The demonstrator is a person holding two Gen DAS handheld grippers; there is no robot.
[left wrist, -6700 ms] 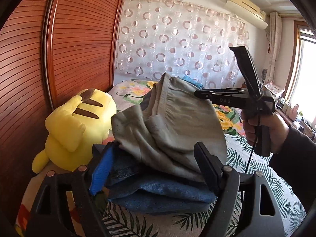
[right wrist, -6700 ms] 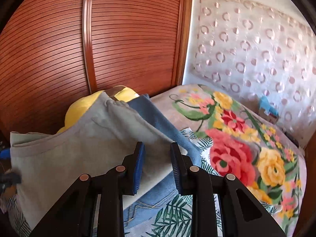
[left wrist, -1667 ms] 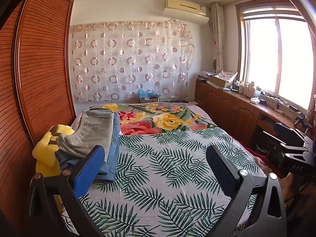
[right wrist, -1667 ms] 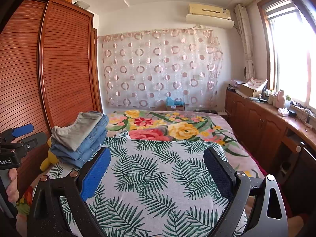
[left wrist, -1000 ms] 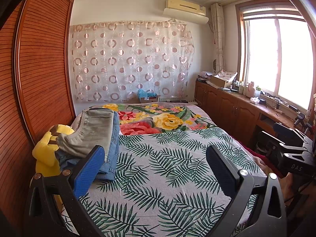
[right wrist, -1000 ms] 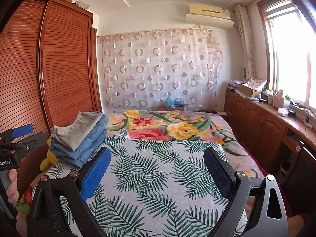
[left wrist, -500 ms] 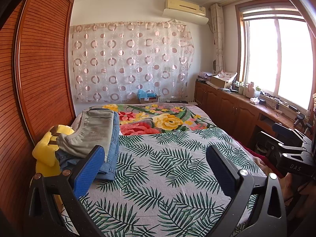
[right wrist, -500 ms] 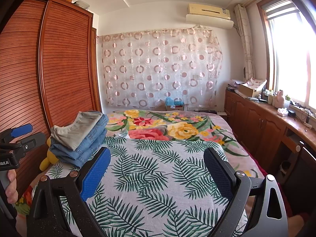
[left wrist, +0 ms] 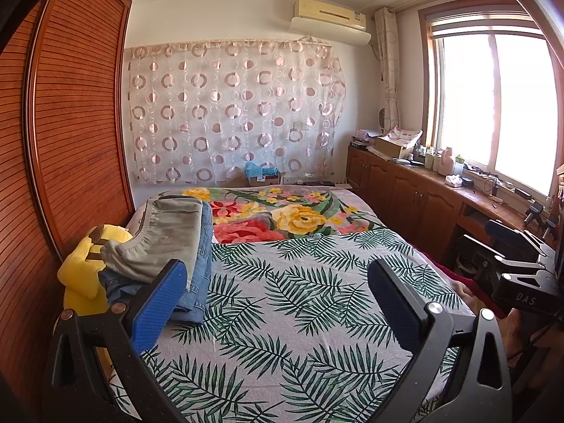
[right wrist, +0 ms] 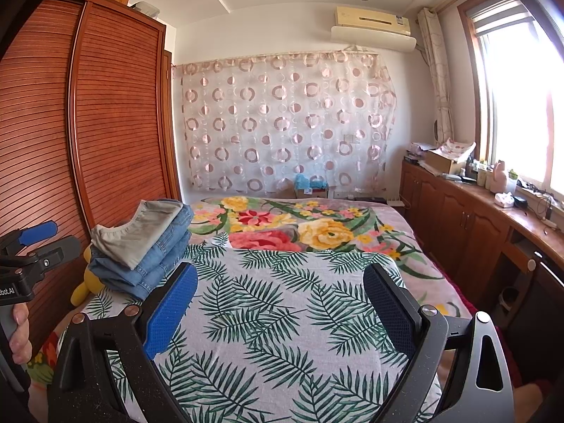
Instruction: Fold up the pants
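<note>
The folded grey pants [right wrist: 139, 231] lie atop the jeans [right wrist: 155, 264] stack at ten o'clock on the bed [right wrist: 282, 317], their long axis running toward the curtain [right wrist: 282, 123], waistband end nearest. The left gripper [left wrist: 278, 303] and right gripper [right wrist: 282, 303] are both spread wide and grip nothing, well apart from the stack.

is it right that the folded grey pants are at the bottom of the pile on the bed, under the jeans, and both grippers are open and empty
Not quite. The grey pants lie on top of the pile, with the folded jeans beneath them; the right wrist view shows this plainly. The rest holds: the pile sits on the bed, and the left gripper and right gripper are both open and empty.
</note>
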